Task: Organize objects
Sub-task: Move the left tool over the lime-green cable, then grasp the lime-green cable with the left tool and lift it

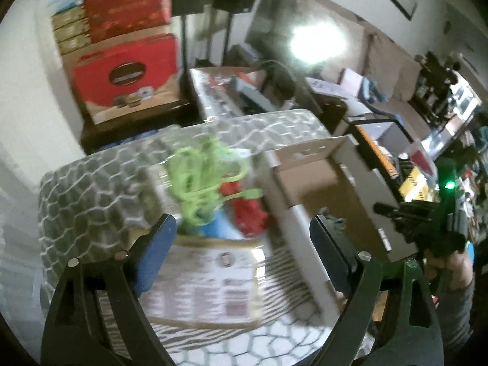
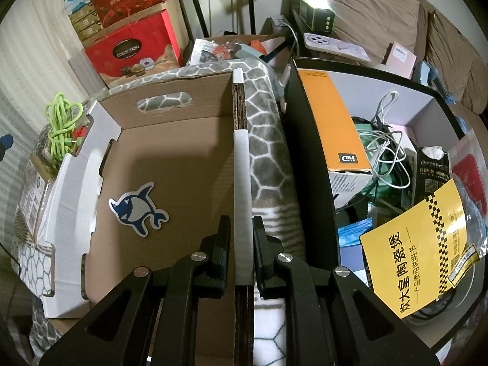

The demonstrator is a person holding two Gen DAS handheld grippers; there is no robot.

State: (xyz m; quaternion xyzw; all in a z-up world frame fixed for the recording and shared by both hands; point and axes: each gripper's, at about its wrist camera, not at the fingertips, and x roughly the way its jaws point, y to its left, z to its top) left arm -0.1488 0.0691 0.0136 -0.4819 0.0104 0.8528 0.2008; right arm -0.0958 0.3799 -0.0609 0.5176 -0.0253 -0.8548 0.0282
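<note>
An open cardboard box (image 2: 170, 158) stands on a grey honeycomb-pattern blanket (image 2: 265, 140); a shark sticker (image 2: 138, 209) lies on its floor. My right gripper (image 2: 242, 228) is shut on the box's right wall (image 2: 242, 183). The box also shows in the left wrist view (image 1: 323, 183). My left gripper (image 1: 244, 228) is open and empty above a flat printed package (image 1: 207, 286). A coiled green cable (image 1: 201, 174) and a red item (image 1: 247, 207) lie just beyond it, left of the box. The cable also shows in the right wrist view (image 2: 62, 122).
A black bin (image 2: 308, 158) right of the box holds an orange WD box (image 2: 332, 122), white cables (image 2: 384, 140) and a yellow manual (image 2: 421, 250). Red gift boxes (image 2: 131, 45) are stacked at the back left. A sofa (image 2: 381, 15) stands behind.
</note>
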